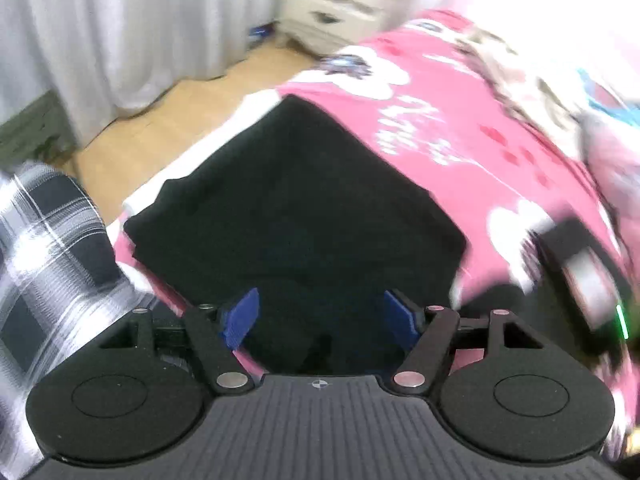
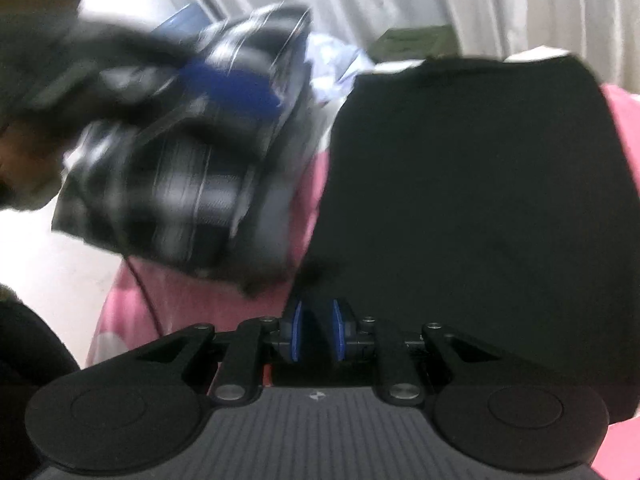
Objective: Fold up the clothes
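Observation:
A black garment (image 1: 296, 200) lies flat in a folded shape on the pink patterned bed cover (image 1: 460, 128). My left gripper (image 1: 322, 318) hangs over the garment's near edge, open, with nothing between its blue pads (image 1: 242, 318). In the right wrist view the same black garment (image 2: 472, 184) fills the right half of the picture. My right gripper (image 2: 318, 334) is shut on a fold of the black cloth at the garment's near left edge. The left gripper (image 2: 224, 92) shows there as a blur at the upper left, held by an arm in a plaid sleeve (image 2: 172, 184).
A white chest of drawers (image 1: 340, 4) stands beyond the bed on a wooden floor (image 1: 168, 128). White curtains (image 1: 100, 28) hang at the left, with a green box (image 1: 32, 128) below them. A plaid sleeve (image 1: 48, 248) is close on the left. The right gripper's body (image 1: 584, 272) blurs at the right.

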